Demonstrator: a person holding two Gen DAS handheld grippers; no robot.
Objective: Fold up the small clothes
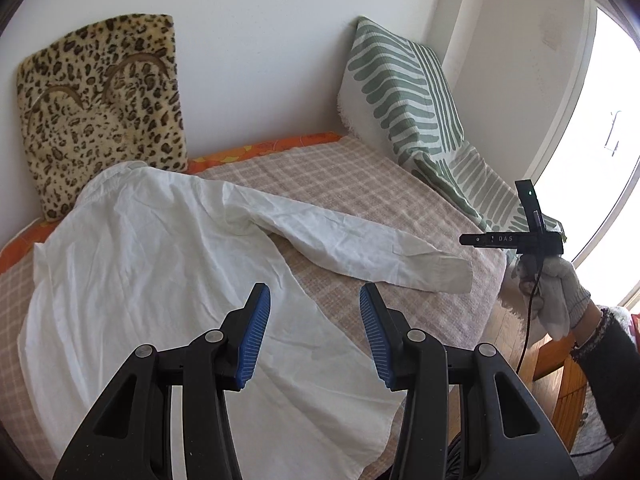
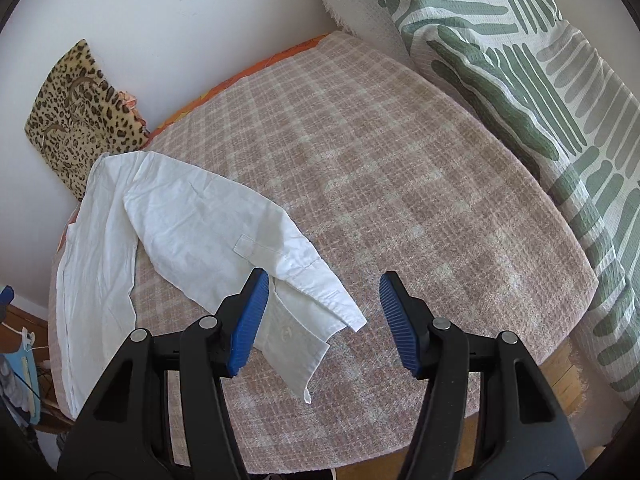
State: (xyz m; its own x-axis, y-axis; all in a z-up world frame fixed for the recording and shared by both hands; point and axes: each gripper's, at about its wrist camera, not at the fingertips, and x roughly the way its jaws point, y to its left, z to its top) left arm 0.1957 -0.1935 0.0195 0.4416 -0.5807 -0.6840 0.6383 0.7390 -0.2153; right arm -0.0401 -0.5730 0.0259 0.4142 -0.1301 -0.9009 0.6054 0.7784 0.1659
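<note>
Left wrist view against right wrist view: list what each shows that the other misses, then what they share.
Only the left wrist view shows the shirt's broad body, a gloved hand holding the other gripper's black handle, and a bright window.

Only the right wrist view shows the sleeve's open cuff with its button, lying between the open jaws.

Both show the white shirt's long sleeve, the checked blanket, the leopard cushion, and the green-striped pillow.

1. Your support surface is a bed with a checked blanket (image 2: pixel 400 160).
2. Directly on it, below and left of your right gripper (image 2: pixel 322 304), lies a white shirt (image 1: pixel 160 260).
3. Cushions stand beyond.
</note>
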